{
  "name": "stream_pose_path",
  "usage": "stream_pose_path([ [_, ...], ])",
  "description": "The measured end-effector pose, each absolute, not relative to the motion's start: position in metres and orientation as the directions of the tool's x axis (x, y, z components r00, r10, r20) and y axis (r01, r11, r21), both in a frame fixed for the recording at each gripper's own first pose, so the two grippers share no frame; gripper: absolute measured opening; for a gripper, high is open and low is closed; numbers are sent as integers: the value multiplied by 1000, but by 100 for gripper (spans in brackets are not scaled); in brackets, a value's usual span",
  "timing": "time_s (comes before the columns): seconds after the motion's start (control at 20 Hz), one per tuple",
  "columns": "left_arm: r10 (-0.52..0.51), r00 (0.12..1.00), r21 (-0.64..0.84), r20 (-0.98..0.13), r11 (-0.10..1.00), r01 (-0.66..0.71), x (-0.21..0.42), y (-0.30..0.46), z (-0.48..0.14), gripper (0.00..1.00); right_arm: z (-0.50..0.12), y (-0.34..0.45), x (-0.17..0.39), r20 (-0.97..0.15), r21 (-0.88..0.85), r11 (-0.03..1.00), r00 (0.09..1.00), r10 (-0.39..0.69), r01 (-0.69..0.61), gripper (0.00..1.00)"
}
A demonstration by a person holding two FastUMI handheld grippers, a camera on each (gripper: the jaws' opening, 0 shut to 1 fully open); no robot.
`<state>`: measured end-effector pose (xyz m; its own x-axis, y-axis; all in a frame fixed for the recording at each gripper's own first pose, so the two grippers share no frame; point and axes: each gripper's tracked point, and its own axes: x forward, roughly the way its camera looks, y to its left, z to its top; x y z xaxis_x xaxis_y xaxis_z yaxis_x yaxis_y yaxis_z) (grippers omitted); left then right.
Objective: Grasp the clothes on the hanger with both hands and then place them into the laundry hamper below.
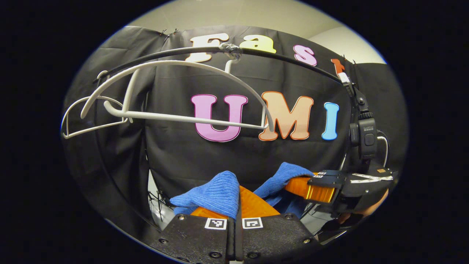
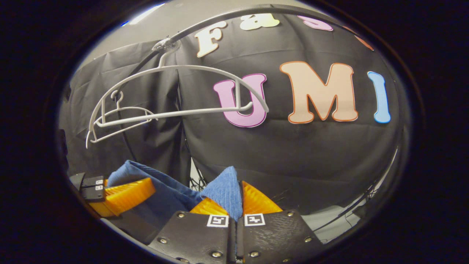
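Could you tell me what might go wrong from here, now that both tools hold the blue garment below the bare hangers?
1. Each tool, left and right, pinches only a small fold of the blue ribbed knit garment; the cloth might slip free on the way down.
2. The laundry hamper is not in either view, so the lowering may be aimed blind.
3. The white plastic hanger hangs close above and could snag a lifted edge.

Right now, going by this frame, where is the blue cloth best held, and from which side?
By its two upper folds, as here: the left gripper pinches one bunched edge of the blue cloth and the right gripper another, each coming from the front. The cloth is limp and sags between them, already off the white hanger.
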<state>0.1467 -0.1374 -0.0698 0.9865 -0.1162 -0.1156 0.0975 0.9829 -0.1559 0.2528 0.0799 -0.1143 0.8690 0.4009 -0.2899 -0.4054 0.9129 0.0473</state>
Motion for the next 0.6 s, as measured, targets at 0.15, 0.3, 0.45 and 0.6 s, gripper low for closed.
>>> stream_pose_path([
  [0.15, -134, 985, -158, -110, 981, 116, 146, -149, -69, 1, -118, 97, 239, -297, 42, 898, 853, 430, -438, 2],
  [0.3, -171, 980, -149, -100, 976, 156, 143, -165, -72, 1, -130, 98, 236, -325, 116, 896, 836, 442, -429, 0],
  [0.45, -184, 978, -125, -94, 977, 172, 140, -168, -70, 1, -137, 101, 234, -351, 140, 894, 822, 447, -426, 2],
  [0.6, -163, 982, -134, -91, 979, 151, 140, -157, -74, 2, -138, 102, 236, -352, 119, 897, 827, 439, -425, 2],
])
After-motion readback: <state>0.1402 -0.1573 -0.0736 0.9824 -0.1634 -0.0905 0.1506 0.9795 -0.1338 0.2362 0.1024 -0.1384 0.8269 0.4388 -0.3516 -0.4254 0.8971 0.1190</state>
